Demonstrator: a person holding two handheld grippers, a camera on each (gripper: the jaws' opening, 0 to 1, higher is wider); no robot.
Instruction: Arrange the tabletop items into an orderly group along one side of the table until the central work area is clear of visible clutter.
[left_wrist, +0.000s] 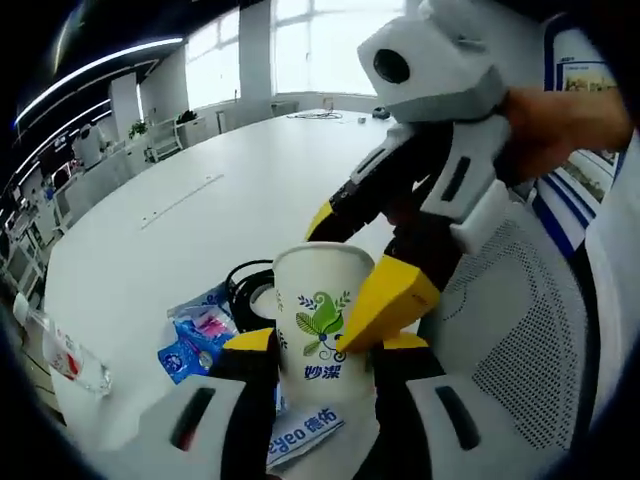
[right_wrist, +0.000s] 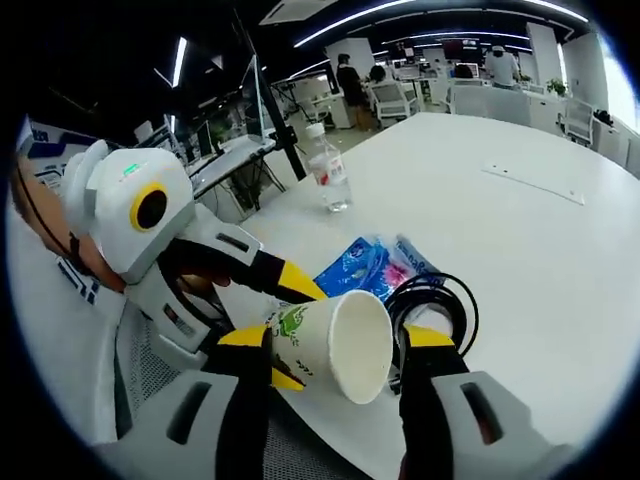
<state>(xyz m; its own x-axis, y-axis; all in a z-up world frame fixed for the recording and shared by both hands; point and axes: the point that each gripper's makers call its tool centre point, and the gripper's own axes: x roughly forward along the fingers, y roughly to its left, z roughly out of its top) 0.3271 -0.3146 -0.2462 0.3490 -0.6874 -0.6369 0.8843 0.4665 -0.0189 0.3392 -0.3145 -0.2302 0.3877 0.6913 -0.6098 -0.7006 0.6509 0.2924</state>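
A paper cup (left_wrist: 322, 325) is held between both tools at the worktop's (left_wrist: 200, 200) near edge, apparently being passed across. The left tool (left_wrist: 325, 345) is closed on its sides; the right tool (right_wrist: 338, 345) straddles it, grip uncertain. Blue packets (right_wrist: 362, 265), a black cable coil (right_wrist: 440, 300) and a bottle (right_wrist: 327, 175) lie nearby. An office is seen behind.

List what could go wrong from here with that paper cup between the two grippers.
1. Both the left gripper and the right gripper sit at the paper cup at once; squeezing from two sides may crush its thin wall.
2. The cup looks tilted in the right gripper view, so anything inside could spill.
3. The black cable coil and blue packets lie close by and may be knocked.
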